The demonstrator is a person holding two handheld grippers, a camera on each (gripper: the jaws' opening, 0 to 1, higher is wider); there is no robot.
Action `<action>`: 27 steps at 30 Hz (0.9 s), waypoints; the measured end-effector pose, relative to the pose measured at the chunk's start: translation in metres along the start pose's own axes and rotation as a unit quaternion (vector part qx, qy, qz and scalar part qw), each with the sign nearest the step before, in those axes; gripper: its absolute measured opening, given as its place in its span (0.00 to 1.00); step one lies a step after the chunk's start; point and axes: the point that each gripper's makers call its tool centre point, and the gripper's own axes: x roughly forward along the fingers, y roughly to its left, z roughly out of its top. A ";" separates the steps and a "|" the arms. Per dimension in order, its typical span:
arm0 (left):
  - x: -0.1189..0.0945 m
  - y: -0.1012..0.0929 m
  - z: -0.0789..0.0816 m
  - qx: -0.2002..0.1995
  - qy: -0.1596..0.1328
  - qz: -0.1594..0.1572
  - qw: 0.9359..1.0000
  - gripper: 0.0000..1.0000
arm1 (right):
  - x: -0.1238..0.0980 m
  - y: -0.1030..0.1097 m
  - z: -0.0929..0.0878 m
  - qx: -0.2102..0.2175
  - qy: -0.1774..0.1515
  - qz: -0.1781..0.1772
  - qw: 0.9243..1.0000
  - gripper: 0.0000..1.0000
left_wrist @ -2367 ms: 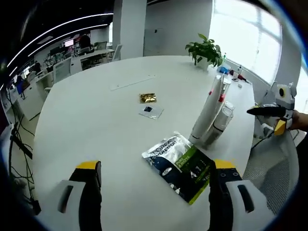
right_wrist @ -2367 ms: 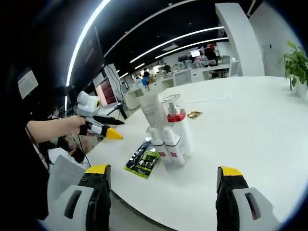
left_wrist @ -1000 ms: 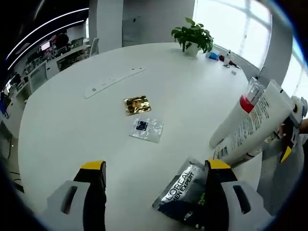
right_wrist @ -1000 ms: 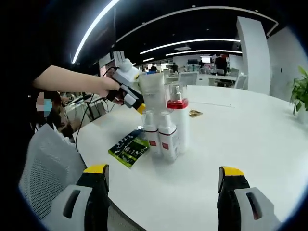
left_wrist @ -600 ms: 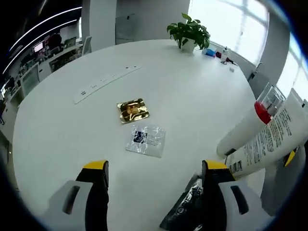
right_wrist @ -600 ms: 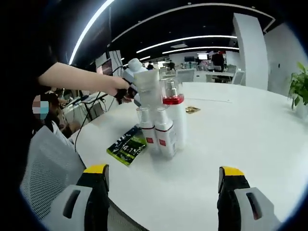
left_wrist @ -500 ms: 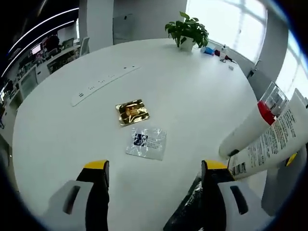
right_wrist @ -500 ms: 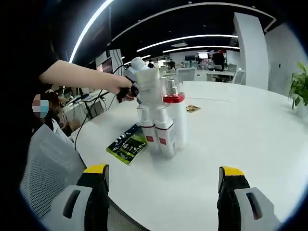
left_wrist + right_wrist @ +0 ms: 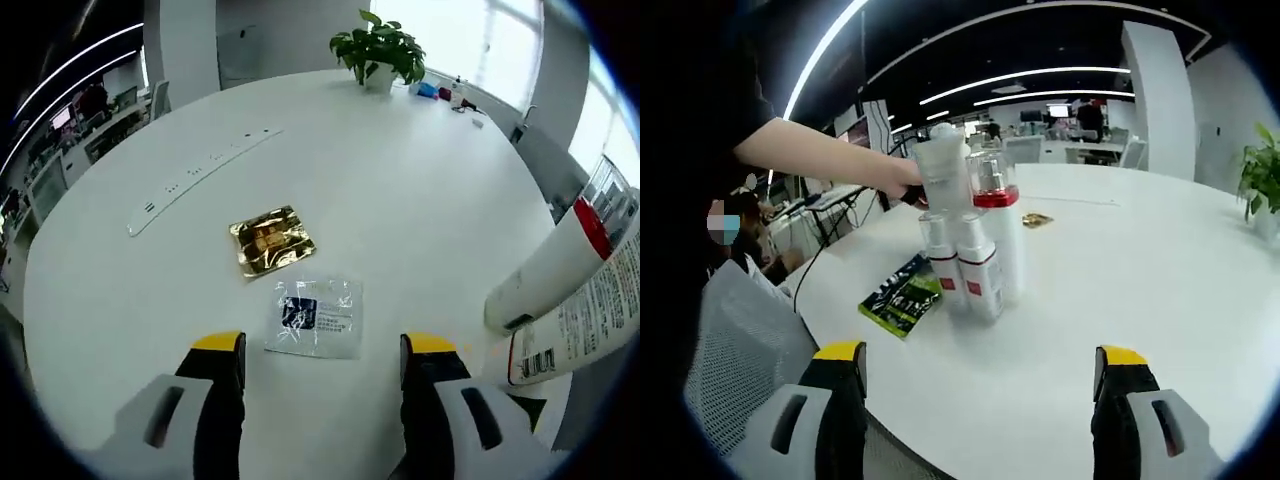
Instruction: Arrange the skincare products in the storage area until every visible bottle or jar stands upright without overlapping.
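Note:
In the right gripper view a tight group stands upright on the white table (image 9: 1140,290): two small white bottles with red labels (image 9: 940,265) (image 9: 980,272), a tall bottle with a red collar (image 9: 998,225) and a white tube (image 9: 940,172) behind. My right gripper (image 9: 980,352) is open, well short of them. In the left gripper view the red-collared bottle (image 9: 558,268) and the printed tube (image 9: 592,325) lean in at the right edge. My left gripper (image 9: 324,343) is open just before a clear sachet (image 9: 317,315). A gold sachet (image 9: 268,241) lies beyond.
A green and black sachet (image 9: 902,295) lies flat left of the bottles. A person's arm (image 9: 820,155) reaches behind the tube. A mesh chair (image 9: 735,350) stands at the table's left edge. A potted plant (image 9: 378,45) and a white power strip (image 9: 200,172) sit farther off.
The left gripper's camera has moved forward over the table, so the two sachets are nearer and the bottles have slid to the right edge. The person's hand now sits behind the tube.

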 end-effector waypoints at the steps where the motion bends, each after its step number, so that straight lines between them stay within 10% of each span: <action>1: 0.001 0.000 0.001 0.000 0.000 -0.001 1.000 0.53 | 0.000 0.000 0.000 0.000 0.000 0.000 1.000 0.99; 27: 0.013 0.005 0.007 0.040 0.004 0.003 0.999 0.36 | 0.000 -0.001 -0.003 0.001 0.006 -0.001 1.000 0.99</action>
